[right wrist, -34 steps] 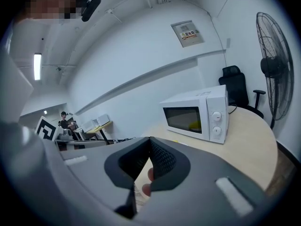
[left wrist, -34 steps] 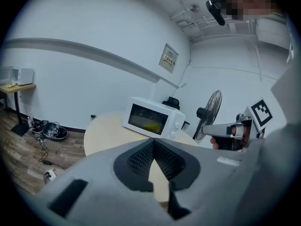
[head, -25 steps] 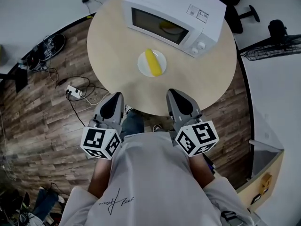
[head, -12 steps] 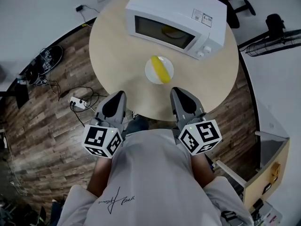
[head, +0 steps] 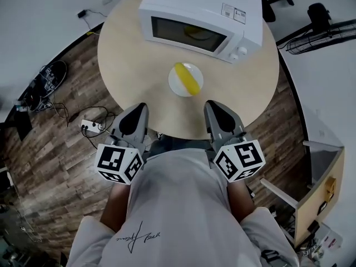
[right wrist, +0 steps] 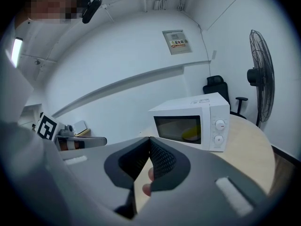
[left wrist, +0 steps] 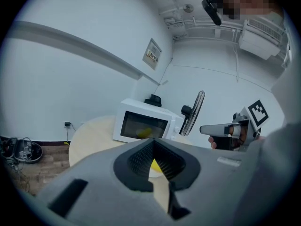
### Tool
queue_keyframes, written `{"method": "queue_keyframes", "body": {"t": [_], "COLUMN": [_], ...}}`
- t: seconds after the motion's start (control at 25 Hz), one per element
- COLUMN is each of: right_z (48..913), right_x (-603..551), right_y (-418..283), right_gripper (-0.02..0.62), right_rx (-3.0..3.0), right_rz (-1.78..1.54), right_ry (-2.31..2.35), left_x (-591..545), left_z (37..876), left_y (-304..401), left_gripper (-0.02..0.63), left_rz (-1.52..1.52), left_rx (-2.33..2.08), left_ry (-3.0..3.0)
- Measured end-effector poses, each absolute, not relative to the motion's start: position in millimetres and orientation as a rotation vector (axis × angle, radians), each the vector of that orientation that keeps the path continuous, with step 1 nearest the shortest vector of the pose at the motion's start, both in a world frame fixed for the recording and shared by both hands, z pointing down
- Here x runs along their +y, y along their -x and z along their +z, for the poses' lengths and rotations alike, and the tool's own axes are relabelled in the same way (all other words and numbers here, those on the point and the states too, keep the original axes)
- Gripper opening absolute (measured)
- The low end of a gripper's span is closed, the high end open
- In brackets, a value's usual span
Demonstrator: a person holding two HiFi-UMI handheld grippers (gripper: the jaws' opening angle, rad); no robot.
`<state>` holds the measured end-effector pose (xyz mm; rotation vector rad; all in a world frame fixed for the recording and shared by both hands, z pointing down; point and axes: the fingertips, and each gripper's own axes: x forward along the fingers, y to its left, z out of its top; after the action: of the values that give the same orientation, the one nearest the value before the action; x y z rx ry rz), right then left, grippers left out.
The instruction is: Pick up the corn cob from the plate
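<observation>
Left tool (head: 139, 107) and right tool (head: 212, 104) are closed and empty at the bench (head: 128, 60) edge. Cob (head: 187, 79) lies on the plate (head: 176, 87) at 12 o'clock. Step judged: approach. Next: open one tool, advance to cob.

A round pale table (head: 128, 54) stands on dark plank floor (head: 55, 149), with white walls (left wrist: 70, 88) and a standing fan (right wrist: 255, 74).

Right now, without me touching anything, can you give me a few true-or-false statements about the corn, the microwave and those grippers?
1. The corn cob lies on the plate. True.
2. The microwave door stands open. False: it is closed.
3. The right gripper holds the corn cob. False: it is shut and empty, at the near edge of the table.
4. The plate stands on the table in front of the microwave. True.
</observation>
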<state>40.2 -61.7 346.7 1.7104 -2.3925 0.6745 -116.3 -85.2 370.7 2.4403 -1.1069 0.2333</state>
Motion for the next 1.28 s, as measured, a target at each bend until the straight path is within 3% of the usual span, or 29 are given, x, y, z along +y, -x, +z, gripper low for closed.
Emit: {"method": "queue_keyframes", "body": {"t": [1.28], "right_z": [393], "right_x": [-114], "right_y": [-47], "right_gripper": [0.058], "right_rx": [-2.333], "right_rz": [0.713], "right_ry": [-1.551], "left_x": [-100], "left_z": [380], "left_y": [103], "left_gripper": [-0.008], "left_rz": [0.275], "left_rx": [-1.099], "left_ry": [-2.405]}}
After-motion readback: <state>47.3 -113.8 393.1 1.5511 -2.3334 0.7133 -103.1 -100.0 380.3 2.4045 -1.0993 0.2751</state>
